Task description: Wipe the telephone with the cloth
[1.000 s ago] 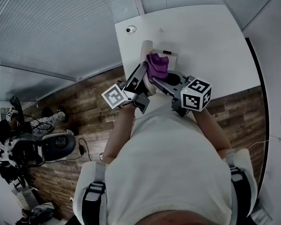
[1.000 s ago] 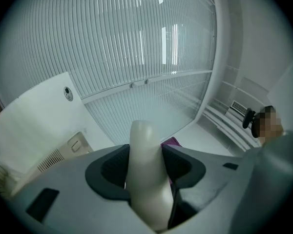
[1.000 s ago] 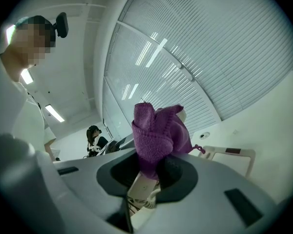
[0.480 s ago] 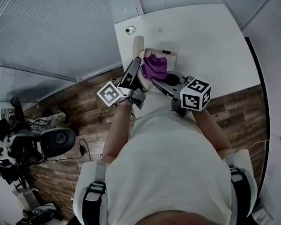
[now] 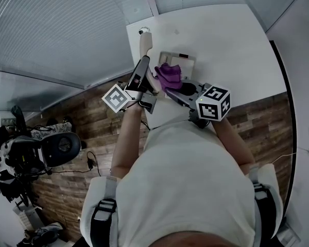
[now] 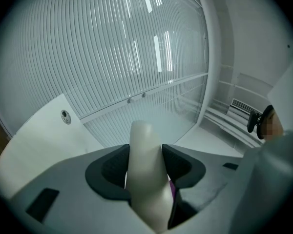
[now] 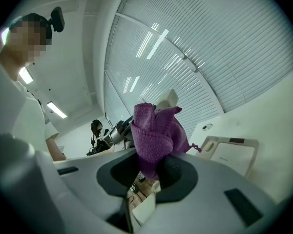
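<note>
From the head view, the person stands at a white tabletop (image 5: 232,40) with both arms stretched forward. The left gripper (image 5: 146,68) points away from the body and has the cream handset (image 5: 143,44) clamped between its jaws, the handset's far end reaching toward a small round fitting (image 5: 142,31) near the tabletop's corner. The telephone base (image 5: 181,60) lies flat on the tabletop just right of it. The right gripper (image 5: 172,84) comes in from the right with a bunched purple cloth (image 5: 168,72) pinched in its jaws. The cloth sits between the handset and the base, right against the handset's side.

In the left gripper view, the left gripper (image 6: 145,162) has both pads pressed tight on the handset (image 6: 142,140), which stands up between them, raised clear of the tabletop (image 6: 34,150). A sliver of the purple cloth (image 6: 172,191) peeks out low on the handset's right edge. The round fitting (image 6: 65,116) shows beyond.

In the right gripper view, the right gripper (image 7: 149,167) is closed on the cloth (image 7: 156,130), which bulges above the jaws. The handset's tip (image 7: 171,97) pokes out behind it. The telephone base (image 7: 232,152) rests on the tabletop (image 7: 273,126) to the right, with the round fitting (image 7: 207,126) near it.
</note>
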Tool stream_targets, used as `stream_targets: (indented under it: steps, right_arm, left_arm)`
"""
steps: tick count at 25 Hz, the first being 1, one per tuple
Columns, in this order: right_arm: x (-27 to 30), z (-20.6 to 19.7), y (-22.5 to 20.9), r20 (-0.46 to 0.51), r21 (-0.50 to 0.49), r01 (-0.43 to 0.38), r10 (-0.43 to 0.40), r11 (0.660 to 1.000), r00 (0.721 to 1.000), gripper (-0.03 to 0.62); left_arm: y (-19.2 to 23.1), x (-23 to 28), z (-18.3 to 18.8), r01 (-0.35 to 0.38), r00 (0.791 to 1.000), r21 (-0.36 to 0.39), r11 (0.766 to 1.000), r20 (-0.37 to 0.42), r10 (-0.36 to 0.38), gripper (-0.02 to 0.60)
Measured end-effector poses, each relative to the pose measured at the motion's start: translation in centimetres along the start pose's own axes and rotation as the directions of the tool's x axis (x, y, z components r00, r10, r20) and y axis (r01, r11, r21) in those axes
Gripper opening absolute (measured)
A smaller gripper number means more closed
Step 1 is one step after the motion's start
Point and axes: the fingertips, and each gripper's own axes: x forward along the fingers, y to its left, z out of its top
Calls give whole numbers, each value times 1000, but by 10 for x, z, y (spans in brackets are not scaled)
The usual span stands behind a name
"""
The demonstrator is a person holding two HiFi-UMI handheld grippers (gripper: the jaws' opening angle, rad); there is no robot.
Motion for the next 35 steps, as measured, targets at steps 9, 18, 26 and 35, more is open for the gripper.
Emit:
stream_targets:
  steps: [9, 18, 26, 35]
  right_arm:
    - [-12, 7, -30, 35, -27, 148, -147, 989, 988, 91]
    - [-28, 8, -59, 55, -43, 288, -286, 957, 957, 91]
    - [-32, 7, -61, 56, -19, 296, -294, 955, 954, 91]
    - [-32, 8, -67, 56, -10, 305, -304, 952, 951, 91]
  left_arm:
    - [19, -6, -4, -72, 997, 21, 997, -22, 73, 222]
    - [84, -27, -28, -336, 916, 214, 917, -152, 371, 221]
    - [102, -25, -58, -360, 830, 447, 819, -248, 500, 222]
    - [114, -16, -81, -309, 738, 663, 682, -285, 612, 222]
